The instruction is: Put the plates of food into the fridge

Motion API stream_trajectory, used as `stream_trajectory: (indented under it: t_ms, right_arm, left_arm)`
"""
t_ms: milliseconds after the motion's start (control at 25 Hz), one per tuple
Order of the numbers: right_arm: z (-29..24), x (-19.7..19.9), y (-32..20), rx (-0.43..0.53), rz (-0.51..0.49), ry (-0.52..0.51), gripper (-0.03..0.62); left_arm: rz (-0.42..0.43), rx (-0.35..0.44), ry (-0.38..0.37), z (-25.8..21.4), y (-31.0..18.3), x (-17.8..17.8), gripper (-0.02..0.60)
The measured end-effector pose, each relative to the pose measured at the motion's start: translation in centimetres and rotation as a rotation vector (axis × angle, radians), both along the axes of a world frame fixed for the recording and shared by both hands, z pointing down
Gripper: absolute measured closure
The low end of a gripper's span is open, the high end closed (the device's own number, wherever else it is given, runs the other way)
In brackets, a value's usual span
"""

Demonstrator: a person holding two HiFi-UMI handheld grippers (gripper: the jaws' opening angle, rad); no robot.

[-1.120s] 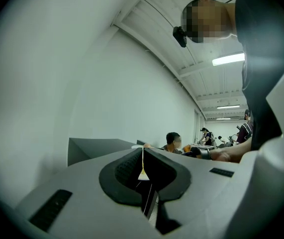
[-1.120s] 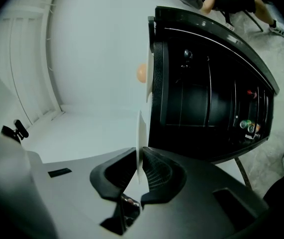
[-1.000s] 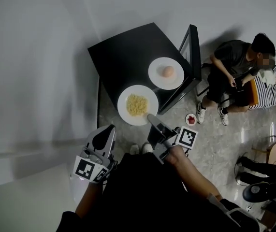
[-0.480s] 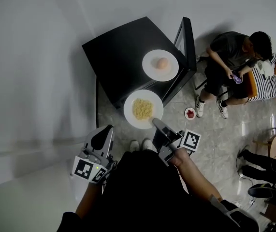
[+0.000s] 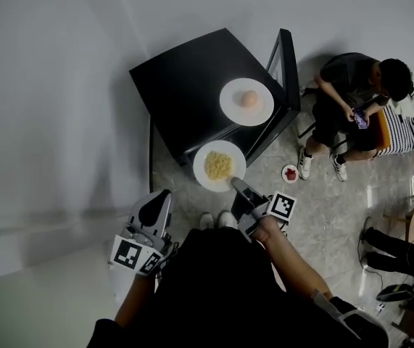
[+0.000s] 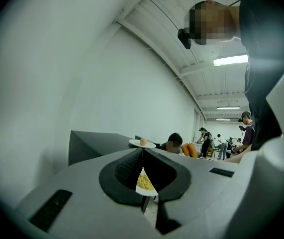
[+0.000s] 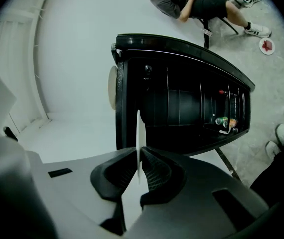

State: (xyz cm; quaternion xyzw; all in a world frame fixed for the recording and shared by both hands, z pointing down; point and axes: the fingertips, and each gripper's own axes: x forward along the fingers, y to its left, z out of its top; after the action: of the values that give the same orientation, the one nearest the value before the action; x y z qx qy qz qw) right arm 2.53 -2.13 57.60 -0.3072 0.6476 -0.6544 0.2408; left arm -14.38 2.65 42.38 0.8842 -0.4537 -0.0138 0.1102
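Head view: black fridge, low, standing against the white wall, its door swung open at the right. On the fridge top, a white plate with a round pinkish item. Plate of noodles, white, off the fridge top and in the air in front of the fridge, above the stone floor; the right gripper grips its near rim. Left gripper hangs low at the left, well apart from both plates. Seated person right of the door; small dish with something red on the floor near that person's feet. Left gripper view: jaws together at the tips, nothing between them (the plate of noodles shows far off through the gap lower down); the other plate sits on the fridge top beyond, with standing people in the far room. Right gripper view: jaws narrow, pressed onto the rim of the plate of noodles, which is seen edge-on as a thin white line running up from the pads. Beyond it, the open fridge interior, dark, with cans on a shelf at the right; the second plate shows edge-on at the fridge's left side.
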Motion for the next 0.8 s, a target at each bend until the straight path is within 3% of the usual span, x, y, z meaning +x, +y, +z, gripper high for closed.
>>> stream_trajectory:
  t_ms: [200, 560, 800]
  right_arm:
    - [3.6, -0.9, -1.5, -0.025, -0.026, 0.029, 0.548]
    - [7.6, -1.9, -5.5, -0.075, 0.013, 0.061, 0.548]
    - [8.6, -3.1, -7.6, -0.096, 0.029, 0.020, 0.549]
  left_arm:
    - [-0.006, -0.001, -0.004, -0.5, -0.3, -0.2, 0.552]
    - [-0.029, 0.000, 0.011, 0.0, -1.2, -1.5, 0.552]
    - [-0.035, -0.004, 0.013, 0.1, -1.2, -1.6, 0.552]
